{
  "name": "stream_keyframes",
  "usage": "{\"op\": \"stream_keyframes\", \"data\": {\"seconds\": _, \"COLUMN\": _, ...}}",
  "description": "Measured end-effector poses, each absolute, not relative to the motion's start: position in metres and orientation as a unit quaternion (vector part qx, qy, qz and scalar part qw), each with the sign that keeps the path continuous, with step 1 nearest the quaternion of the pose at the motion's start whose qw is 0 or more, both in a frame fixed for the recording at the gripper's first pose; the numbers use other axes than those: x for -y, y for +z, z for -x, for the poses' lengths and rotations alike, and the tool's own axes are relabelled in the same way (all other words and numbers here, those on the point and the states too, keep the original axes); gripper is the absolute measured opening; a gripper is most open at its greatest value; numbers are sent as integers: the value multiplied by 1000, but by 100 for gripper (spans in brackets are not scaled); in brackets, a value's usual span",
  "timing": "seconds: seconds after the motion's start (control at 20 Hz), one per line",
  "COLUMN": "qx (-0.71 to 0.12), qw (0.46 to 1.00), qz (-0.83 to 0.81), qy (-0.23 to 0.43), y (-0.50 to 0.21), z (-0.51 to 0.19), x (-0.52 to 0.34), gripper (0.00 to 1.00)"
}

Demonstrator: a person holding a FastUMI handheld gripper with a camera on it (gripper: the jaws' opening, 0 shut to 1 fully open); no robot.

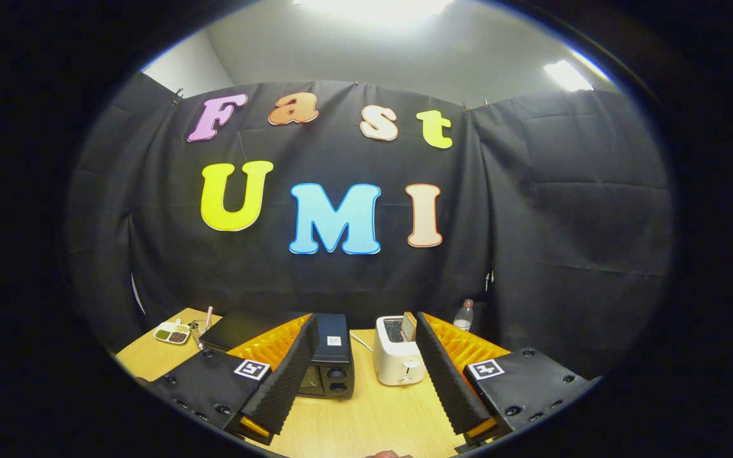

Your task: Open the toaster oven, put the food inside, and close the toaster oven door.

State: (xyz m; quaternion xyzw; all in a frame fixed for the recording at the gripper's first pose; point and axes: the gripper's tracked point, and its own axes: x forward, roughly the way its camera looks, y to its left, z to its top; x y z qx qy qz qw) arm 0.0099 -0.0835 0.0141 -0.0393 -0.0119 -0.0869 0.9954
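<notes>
We see the tongs (366, 388) spread wide, nothing between the two fingers (284, 375), no contact with anything. Both fingers point forward, ridged inner faces turned toward each other, tips splayed outward from the base. Each finger mount carries a square marker tag (251, 369). We hold them raised above the counter (366, 420), roughly level, not touching it.

A white toaster (398, 360) stands on the wooden counter (366, 420) with bread (409, 326) in a slot. A bottle (463, 315) sits behind it; a divided dish (172, 333) lies far left.
</notes>
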Motion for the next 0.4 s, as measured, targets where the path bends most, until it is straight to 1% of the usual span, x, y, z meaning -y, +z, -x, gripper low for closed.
{"op": "stream_keyframes", "data": {"seconds": 0.15, "qx": 9, "qw": 995, "qz": 34, "qy": -89, "y": 13, "z": -11, "x": 87, "gripper": 97}}
{"op": "stream_keyframes", "data": {"seconds": 0.4, "qx": 12, "qw": 998, "qz": 33, "qy": -61, "y": 23, "z": -25, "x": 71, "gripper": 97}}
